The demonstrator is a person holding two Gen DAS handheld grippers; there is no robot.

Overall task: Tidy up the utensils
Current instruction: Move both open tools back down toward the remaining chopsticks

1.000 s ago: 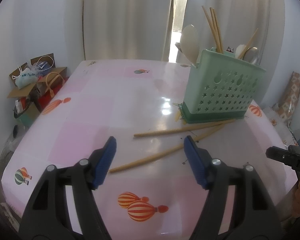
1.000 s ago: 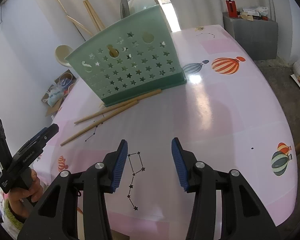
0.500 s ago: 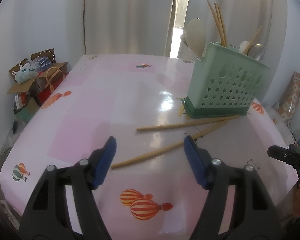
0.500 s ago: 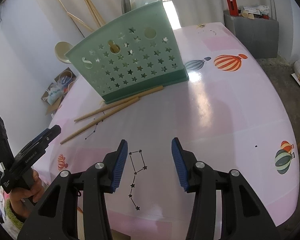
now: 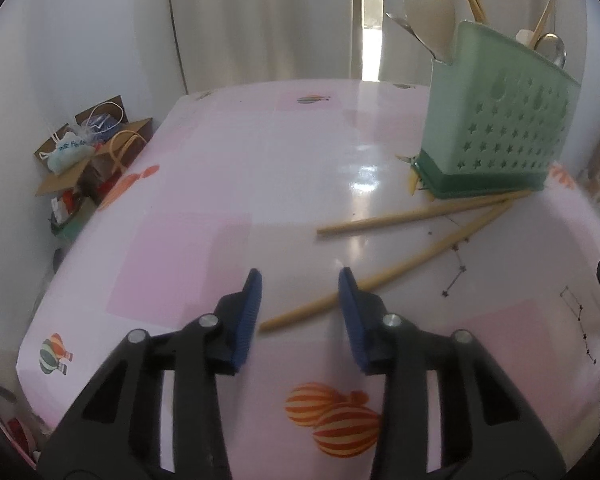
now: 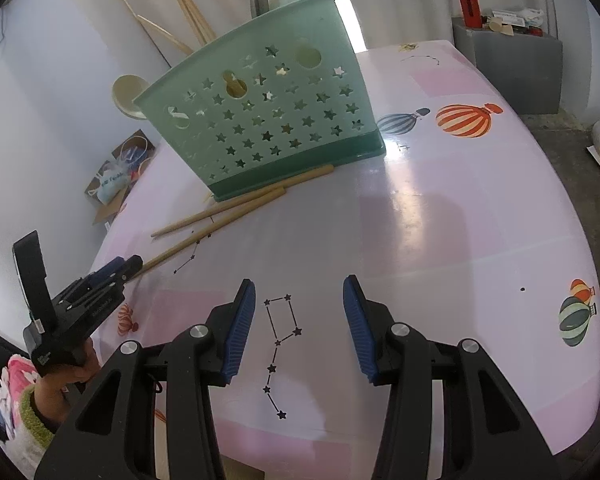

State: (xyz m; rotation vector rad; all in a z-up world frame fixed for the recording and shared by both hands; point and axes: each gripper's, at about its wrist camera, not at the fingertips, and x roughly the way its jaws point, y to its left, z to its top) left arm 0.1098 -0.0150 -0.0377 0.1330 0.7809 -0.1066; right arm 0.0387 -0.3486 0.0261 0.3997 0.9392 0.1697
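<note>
- Table (image 5: 228, 184) first: pink balloon-print cloth, and its near edge drops out of sight under my left gripper's arms, so I can't see what's right below me.
- Green caddy (image 5: 496, 132) stands at the far right of the table on my left cam. Its top is cropped by the frame, so the chopsticks poking out of it run off the picture. A pale spoon (image 5: 428, 4) stands in it, plus something metal I can't really make out.
- On the right cam the caddy (image 6: 268, 120) blocks whatever sits behind it; only handle tops show above the rim.
- Two loose chopsticks on the cloth: the upper chopstick (image 5: 416, 214) lies right along the caddy's base. The longer chopstick (image 5: 380, 280) runs diagonally toward me, and my right-hand finger covers part of it.
- Left gripper (image 5: 300, 312) is spread open with nothing in it. Compared to a second ago the jaws have narrowed, and the near end of that longer stick now sits between the tips.
- Right gripper (image 6: 299, 320) hangs over a constellation print, fingers apart and empty, looking much like it did before.
- From the right cam my left gripper (image 6: 114, 270) is seen side-on at the longer chopstick's (image 6: 180, 246) near end; its fingertips overlap, so no gap shows there.
- Cardboard box of clutter (image 5: 88, 152) on the floor to the left, well clear of the table.
</note>
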